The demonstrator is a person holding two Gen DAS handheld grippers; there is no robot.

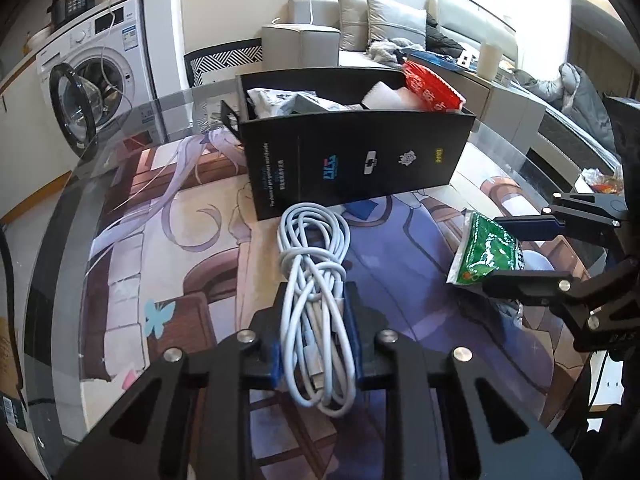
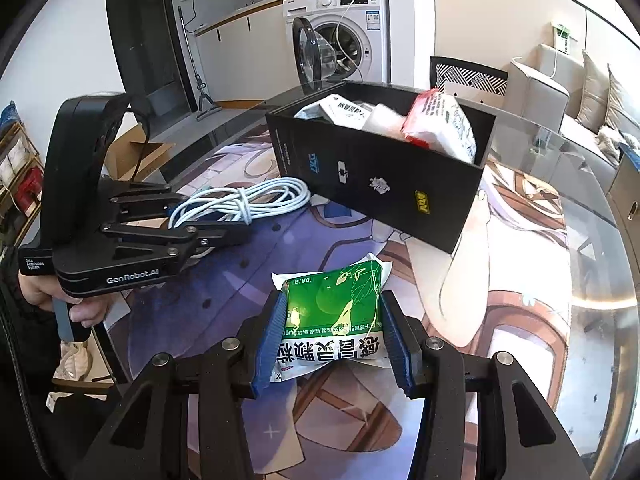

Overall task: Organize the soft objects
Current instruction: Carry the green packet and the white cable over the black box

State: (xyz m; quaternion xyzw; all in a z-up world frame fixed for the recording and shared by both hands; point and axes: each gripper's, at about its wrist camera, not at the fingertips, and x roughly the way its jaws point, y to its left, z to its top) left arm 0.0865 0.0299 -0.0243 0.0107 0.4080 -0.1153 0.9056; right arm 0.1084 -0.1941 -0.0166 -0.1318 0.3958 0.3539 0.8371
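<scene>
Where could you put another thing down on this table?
Bare mat lies right of the green packet, below the black box's corner. More shows left of the white cable, toward the glass edge. It is crowded between cable and packet, where both grippers sit, and the box is already heaped.

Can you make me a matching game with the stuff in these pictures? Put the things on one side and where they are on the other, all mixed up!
Things:
1. white cable bundle
2. green packet
3. red and white packet
4. black box

Places:
A. sticking out of the top of the box
B. squeezed in the left gripper
C. standing on the picture mat, behind both grippers
D. squeezed in the right gripper

Right pairs: 1-B, 2-D, 3-A, 4-C
</scene>
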